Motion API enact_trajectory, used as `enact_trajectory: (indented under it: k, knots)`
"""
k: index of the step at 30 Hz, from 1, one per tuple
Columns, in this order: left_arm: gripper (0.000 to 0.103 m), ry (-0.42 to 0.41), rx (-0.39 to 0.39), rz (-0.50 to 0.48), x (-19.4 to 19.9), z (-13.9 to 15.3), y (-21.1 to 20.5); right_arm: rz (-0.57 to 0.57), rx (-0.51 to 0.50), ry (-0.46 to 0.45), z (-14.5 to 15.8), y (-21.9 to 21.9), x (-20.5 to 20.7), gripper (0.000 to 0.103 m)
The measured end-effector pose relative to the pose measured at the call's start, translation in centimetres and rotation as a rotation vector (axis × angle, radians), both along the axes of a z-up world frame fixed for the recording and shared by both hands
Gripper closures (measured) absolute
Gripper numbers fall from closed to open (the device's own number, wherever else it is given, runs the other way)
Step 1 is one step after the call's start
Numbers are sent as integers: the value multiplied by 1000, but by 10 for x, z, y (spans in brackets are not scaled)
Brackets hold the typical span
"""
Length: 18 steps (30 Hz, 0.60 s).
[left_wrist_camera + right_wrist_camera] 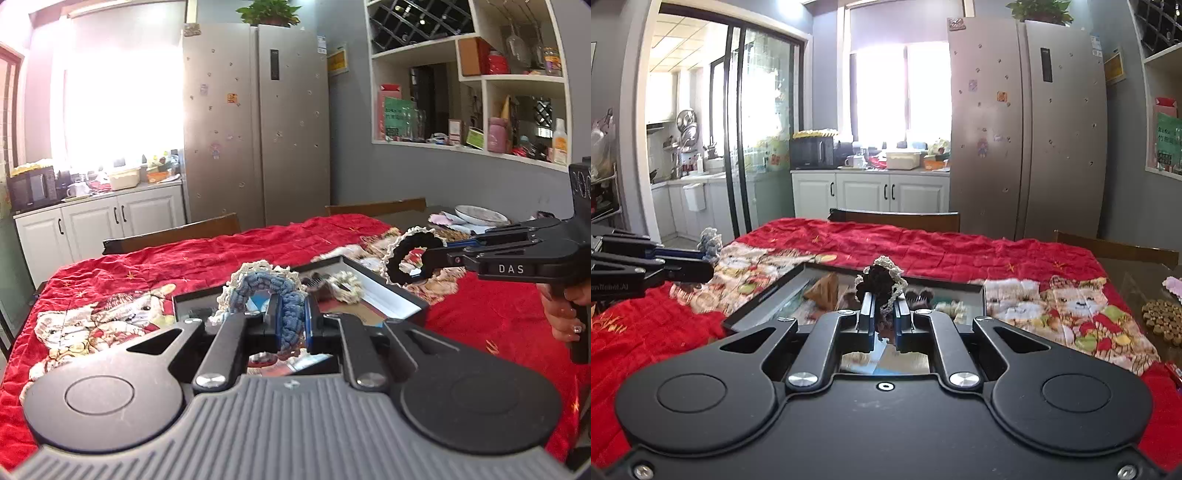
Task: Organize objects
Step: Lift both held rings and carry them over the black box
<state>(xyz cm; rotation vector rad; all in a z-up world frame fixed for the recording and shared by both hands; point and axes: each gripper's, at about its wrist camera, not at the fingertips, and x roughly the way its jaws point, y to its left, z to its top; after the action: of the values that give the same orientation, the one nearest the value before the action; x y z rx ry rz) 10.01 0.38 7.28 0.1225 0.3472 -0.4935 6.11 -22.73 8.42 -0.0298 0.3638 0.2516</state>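
The left tongs (290,325) are closed tight on a blue scrunchie (271,295) with cream lace trim, pinching one side of the loop so the rest stands up above the fingertips. It hangs over the near end of a shallow black box (397,299) that lies open on the counter (229,251), which is covered by a red cloth printed with cartoon animals.

The right tongs (884,312) are closed on a black scrunchie (881,280) edged with the same cream lace. In the left wrist view this black scrunchie (413,260) is held up in the air over the far right corner of the box, well apart from the blue one. The person's hand (565,314) grips the handle below.

Inside the box lie a small cream scrunchie (347,286) and a dark hair clip (316,284) just beside it; other things in there are too blurred to name. At the far right of the counter sits a white plate (480,214).
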Motion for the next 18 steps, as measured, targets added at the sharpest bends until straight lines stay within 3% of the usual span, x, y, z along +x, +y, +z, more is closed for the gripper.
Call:
enact_trajectory:
  k: [7,18]
  knots:
    - [89,-1,-6,60,26,0,-1,-20,16,-10,9,5,32,93]
    - [89,64,-55,127,80,-7,1,-37,43,8,7,19,85,93]
